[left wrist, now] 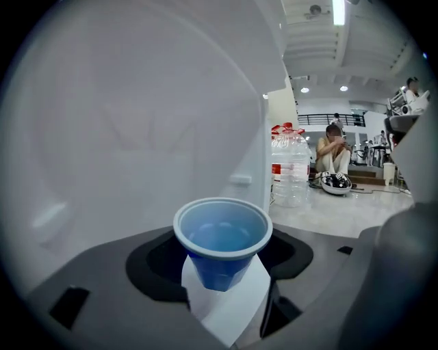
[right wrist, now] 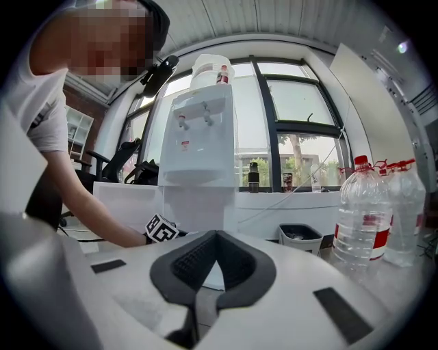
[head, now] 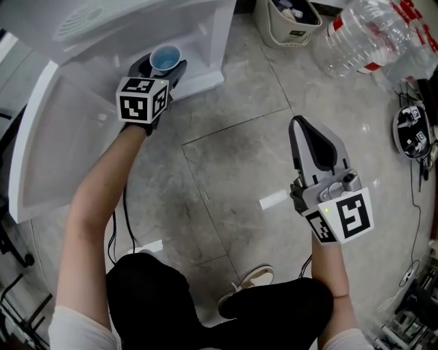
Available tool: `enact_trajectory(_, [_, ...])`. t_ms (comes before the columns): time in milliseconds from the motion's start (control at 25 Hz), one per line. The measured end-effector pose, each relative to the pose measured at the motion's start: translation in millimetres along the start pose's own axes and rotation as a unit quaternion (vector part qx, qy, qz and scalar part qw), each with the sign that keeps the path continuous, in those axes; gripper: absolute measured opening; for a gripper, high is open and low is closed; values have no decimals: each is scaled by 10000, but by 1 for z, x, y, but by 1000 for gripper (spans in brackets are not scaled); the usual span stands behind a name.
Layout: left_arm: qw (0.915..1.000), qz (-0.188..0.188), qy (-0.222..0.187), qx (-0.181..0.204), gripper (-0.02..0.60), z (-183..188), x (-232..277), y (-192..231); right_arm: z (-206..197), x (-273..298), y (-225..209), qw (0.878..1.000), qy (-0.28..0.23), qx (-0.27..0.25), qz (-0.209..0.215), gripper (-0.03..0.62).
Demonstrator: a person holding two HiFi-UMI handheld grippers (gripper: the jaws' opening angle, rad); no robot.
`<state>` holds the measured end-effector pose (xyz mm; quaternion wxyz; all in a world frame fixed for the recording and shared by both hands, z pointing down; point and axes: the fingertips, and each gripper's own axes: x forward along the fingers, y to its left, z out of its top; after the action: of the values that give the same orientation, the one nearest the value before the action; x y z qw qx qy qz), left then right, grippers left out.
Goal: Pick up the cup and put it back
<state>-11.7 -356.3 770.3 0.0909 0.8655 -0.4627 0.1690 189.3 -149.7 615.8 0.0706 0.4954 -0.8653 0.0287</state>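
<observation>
A small blue cup [head: 165, 59] with a white rim stands upright between the jaws of my left gripper [head: 166, 67], right at the foot of the white water dispenser [head: 198, 34]. In the left gripper view the cup [left wrist: 220, 236] fills the gap between the dark pads [left wrist: 154, 263], which close on its sides; the left gripper [left wrist: 222, 277] is shut on it. My right gripper [head: 301, 126] hovers over the stone floor to the right, far from the cup, its jaws shut together with nothing between them [right wrist: 216, 240].
A white panel [head: 48, 143] of the dispenser lies to the left. Large water bottles [head: 369, 31] and a small bin [head: 291, 20] are at the back right. A helmet-like object with cables [head: 413, 130] lies at the right edge. The person's shoe [head: 253, 277] is below.
</observation>
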Motion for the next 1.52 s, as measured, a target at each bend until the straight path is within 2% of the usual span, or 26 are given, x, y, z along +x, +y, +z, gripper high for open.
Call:
enact_trajectory(160, [9994, 200, 55, -266, 322, -12, 14, 8, 0, -6, -3, 10000, 21, 24, -41, 20])
enact_trajectory(360, [9992, 376, 137, -83, 322, -16, 27, 20, -3, -12, -8, 9999, 81, 51, -123, 20])
enact_trajectory(560, [9993, 357, 89, 40, 322, -7, 35, 32, -6, -18, -13, 9997, 134, 51, -176, 20])
enact_trajectory(840, [9972, 388, -61, -642, 322, -19, 41, 33, -7, -15, -12, 9997, 152, 68, -152, 20])
enact_trajectory(1000, [9981, 280, 341, -432, 326, -39, 52, 25, -10, -15, -14, 9996, 204, 76, -171, 20])
enact_trajectory(1080, [9979, 288, 456, -347, 349, -44, 54, 24, -9, -15, -14, 9996, 203, 76, -168, 20])
enact_trajectory(1240, [9984, 288, 401, -260, 416, -45, 51, 22, -8, -14, -15, 9996, 181, 94, -169, 20])
enact_trajectory(1520, [9984, 370, 384, -184, 433, -50, 35, 24, -7, -7, -10, 9998, 158, 90, -79, 20])
